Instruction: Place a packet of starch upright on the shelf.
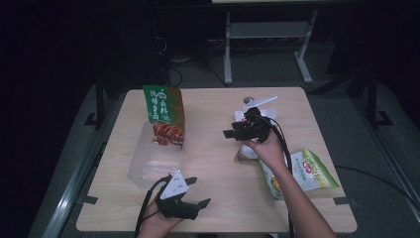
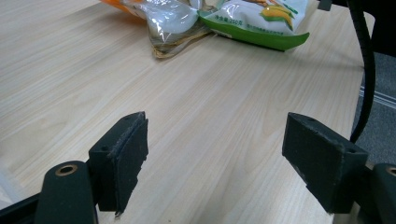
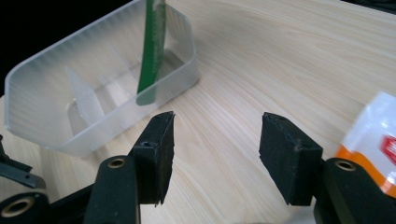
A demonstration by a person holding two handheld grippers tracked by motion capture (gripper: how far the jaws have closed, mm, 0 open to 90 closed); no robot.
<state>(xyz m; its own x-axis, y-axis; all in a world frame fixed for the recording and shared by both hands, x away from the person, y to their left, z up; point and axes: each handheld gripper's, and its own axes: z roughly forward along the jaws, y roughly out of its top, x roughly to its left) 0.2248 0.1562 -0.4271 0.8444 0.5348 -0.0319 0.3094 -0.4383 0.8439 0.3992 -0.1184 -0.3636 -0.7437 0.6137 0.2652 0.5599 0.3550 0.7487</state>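
Observation:
A clear plastic bin sits at the table's left, with a tall green snack bag standing in its far end. My right gripper hovers over the table's middle right, jaws pointing left toward the bin. In the right gripper view, my right gripper is open with bare wood between its pads, and the bin and the bag's edge lie just ahead. My left gripper rests near the front edge. In its own view, my left gripper is open over bare wood.
A green and white snack bag and a clear packet lie at the right under my right forearm; both bag and packet appear ahead of the left gripper. An orange and white bag lies beside the right jaw. A metal stand is behind the table.

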